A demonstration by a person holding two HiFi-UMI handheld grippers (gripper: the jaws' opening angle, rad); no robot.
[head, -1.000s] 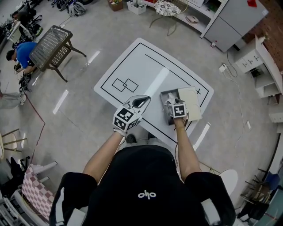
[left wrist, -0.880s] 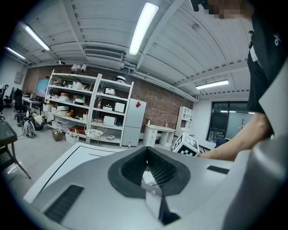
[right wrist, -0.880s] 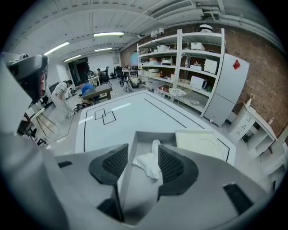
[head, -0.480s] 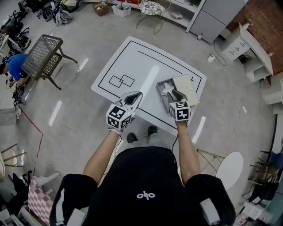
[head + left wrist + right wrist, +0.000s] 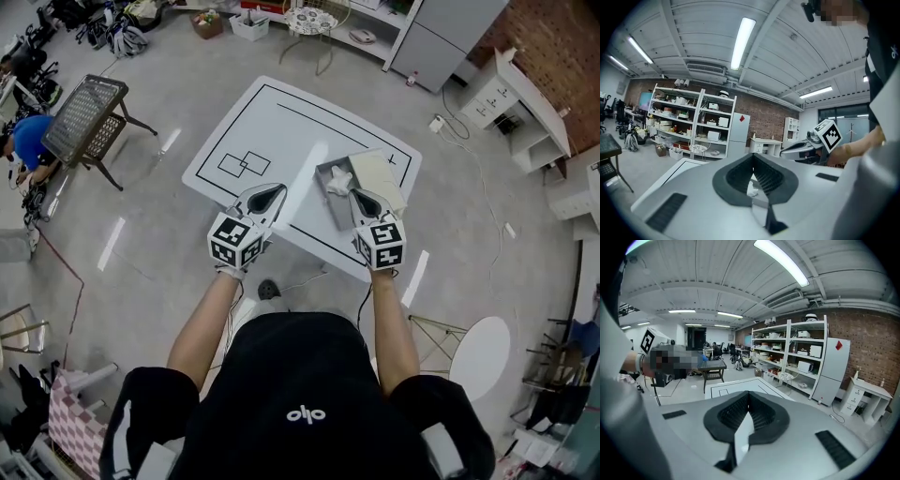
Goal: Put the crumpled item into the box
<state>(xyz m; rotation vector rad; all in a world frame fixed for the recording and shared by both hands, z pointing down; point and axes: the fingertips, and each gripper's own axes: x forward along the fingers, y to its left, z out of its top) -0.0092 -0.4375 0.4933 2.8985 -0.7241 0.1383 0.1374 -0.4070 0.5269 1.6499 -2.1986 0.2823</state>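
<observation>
The crumpled white item [image 5: 339,180] lies inside the grey box [image 5: 323,194], whose cream lid [image 5: 380,176] hangs open to the right, on the white table [image 5: 272,127]. My right gripper [image 5: 357,195] is held above the box's near edge, its jaws shut with nothing between them [image 5: 748,394]. Left of the box, my left gripper [image 5: 272,192] hovers over the table's front edge, jaws meeting at the tips and empty [image 5: 753,157]. The left gripper view also shows the right gripper [image 5: 806,149] beside it.
Black lines and two small drawn rectangles [image 5: 241,165] mark the table. A mesh-topped stand [image 5: 89,111] and a person in blue [image 5: 26,131] are at the left. Shelves [image 5: 309,14] and a cabinet [image 5: 441,37] line the back; a white round stool [image 5: 480,356] is near right.
The right gripper has drawn back from over the box toward me and its jaws have closed. The crumpled item now lies free in the box. The left gripper drifted slightly left.
</observation>
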